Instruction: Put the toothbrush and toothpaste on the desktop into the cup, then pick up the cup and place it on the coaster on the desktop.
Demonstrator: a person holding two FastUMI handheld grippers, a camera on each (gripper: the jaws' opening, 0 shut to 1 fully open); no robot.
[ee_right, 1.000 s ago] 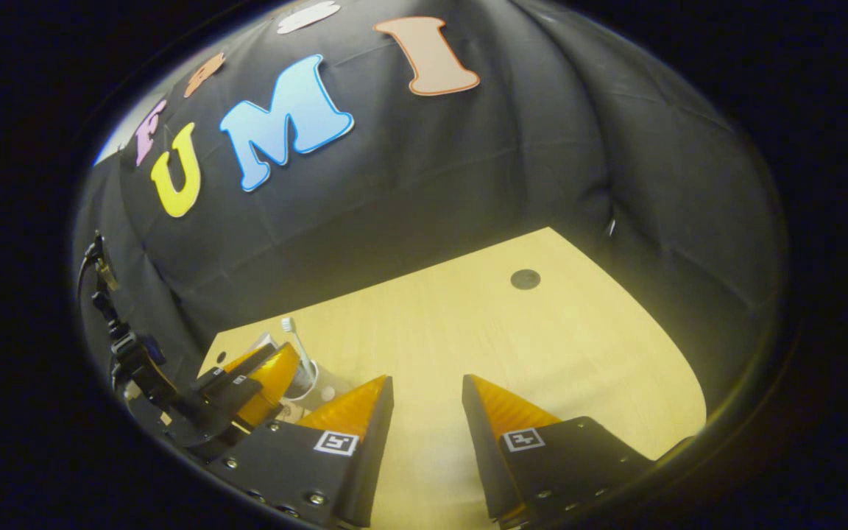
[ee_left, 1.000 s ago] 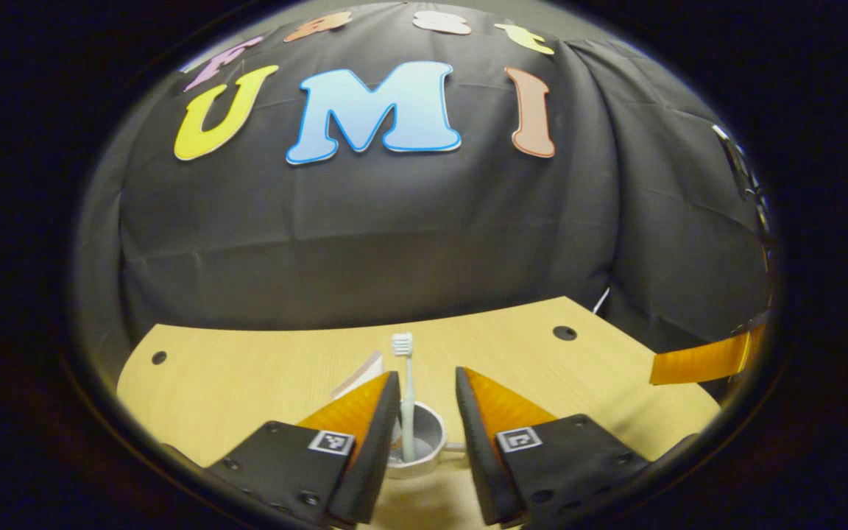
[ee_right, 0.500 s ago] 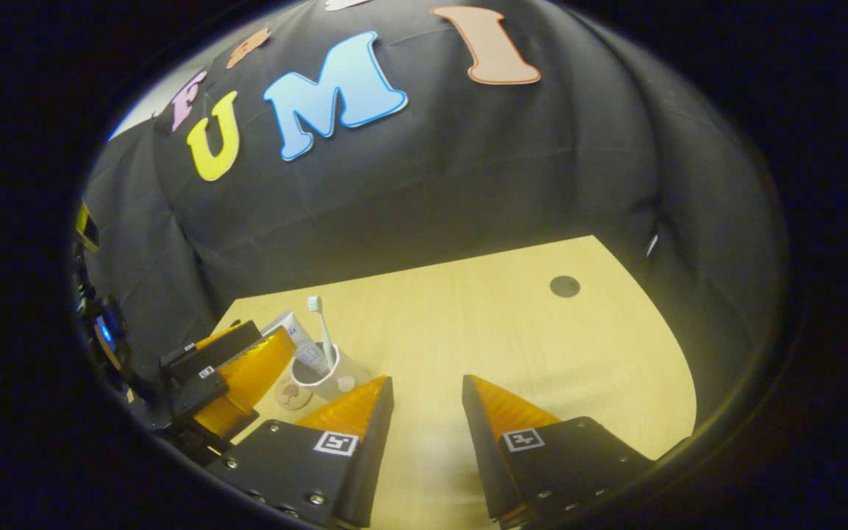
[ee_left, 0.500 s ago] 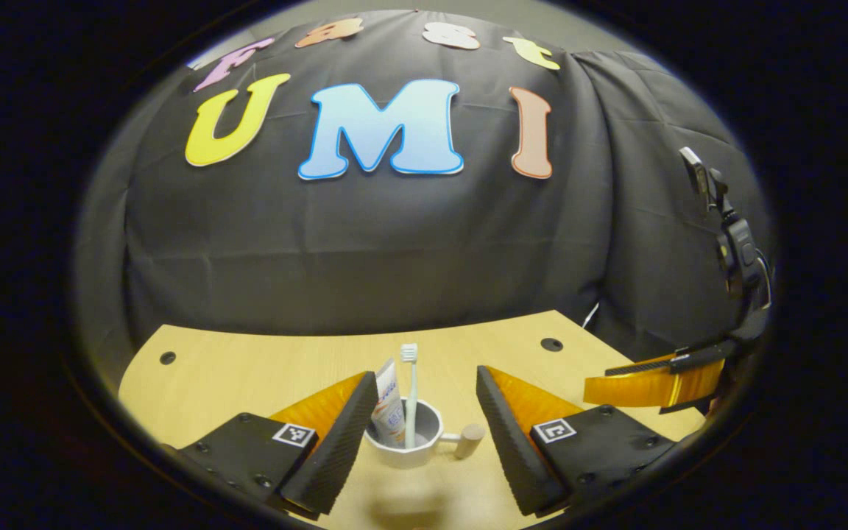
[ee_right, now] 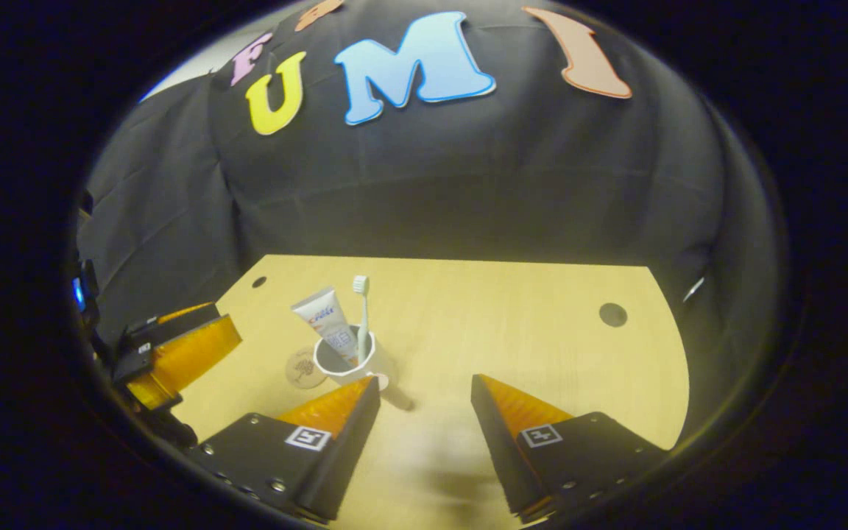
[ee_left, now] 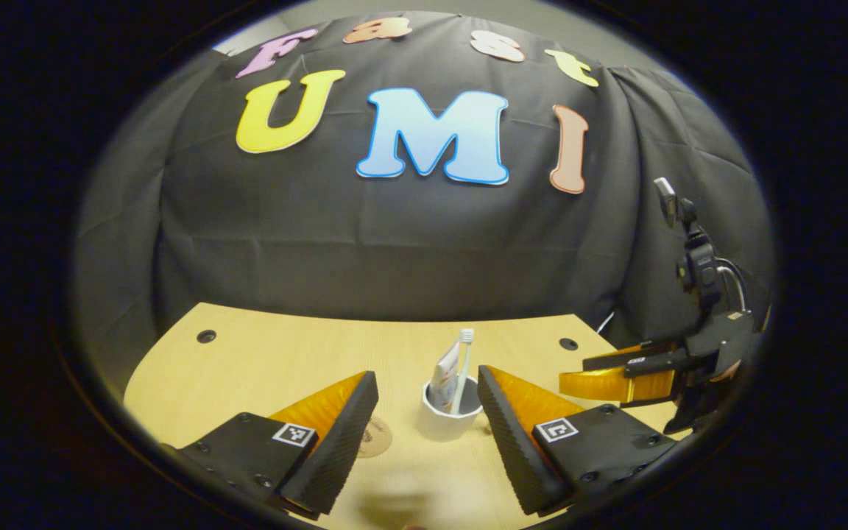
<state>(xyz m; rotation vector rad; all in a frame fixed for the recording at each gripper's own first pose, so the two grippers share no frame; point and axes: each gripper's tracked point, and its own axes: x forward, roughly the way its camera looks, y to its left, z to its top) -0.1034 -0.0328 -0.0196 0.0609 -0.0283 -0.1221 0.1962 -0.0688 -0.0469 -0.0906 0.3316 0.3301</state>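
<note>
A white cup (ee_left: 447, 419) (ee_right: 347, 362) stands upright on the wooden desktop (ee_left: 284, 368), holding a toothbrush (ee_left: 461, 361) (ee_right: 361, 313) and a toothpaste tube (ee_left: 444, 374) (ee_right: 324, 316). A round brown coaster (ee_left: 376, 436) (ee_right: 305, 367) lies flat just left of the cup, with nothing on it. My left gripper (ee_left: 428, 390) is open, its fingers apart on either side of the cup and nearer than it. My right gripper (ee_right: 424, 389) is open over bare desktop, to the right of the cup. The right gripper (ee_left: 615, 372) also shows at the right in the left gripper view.
The black cloth wall hangs close behind the desk's far edge. Dark round holes (ee_left: 205, 336) (ee_left: 567, 344) (ee_right: 612, 314) mark the desktop corners. Light wood stretches to the right of the cup (ee_right: 512, 338). The left gripper (ee_right: 174, 353) sits at the left in the right gripper view.
My left gripper has opened and drawn back from the cup, which now stands free beside the coaster. The right gripper has pulled back and turned left, so the cup shows nearer the middle of its view.
</note>
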